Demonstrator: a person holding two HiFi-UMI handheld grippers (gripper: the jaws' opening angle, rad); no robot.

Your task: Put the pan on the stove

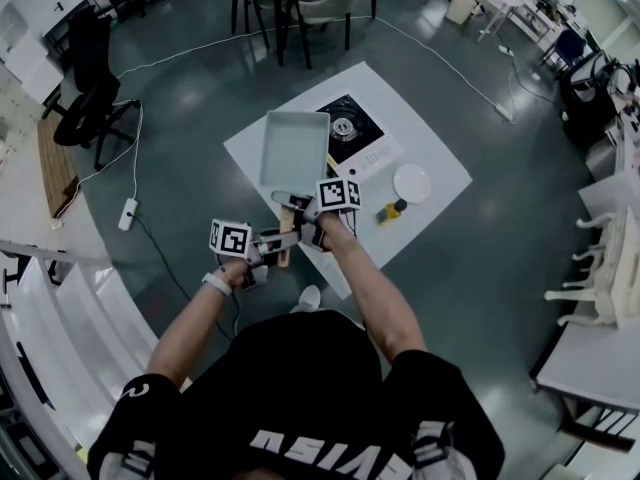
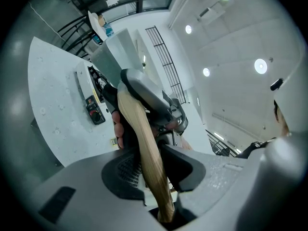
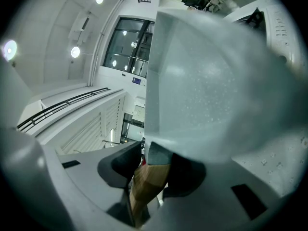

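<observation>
A wide room with a grey floor and office chairs surrounds a low white counter [image 1: 440, 183], and on it the stove [image 1: 350, 123] sits at the far side. Just left of the stove, its edge overlapping the stove's left rim in the head view, the square grey pan [image 1: 295, 146] is held up with its hollow facing upward. Its wooden handle [image 1: 290, 230] runs from there straight back toward the person. The right gripper [image 1: 310, 223] is nearer the stove, its jaws closed on the handle's root right against the pan body [image 3: 207, 90]. The left gripper [image 1: 255, 258] sits farther back, its jaws clamped on the handle's tail [image 2: 144, 143]. The pan lies ahead of both jaws, so the burner is probably a short carry to the right.
</observation>
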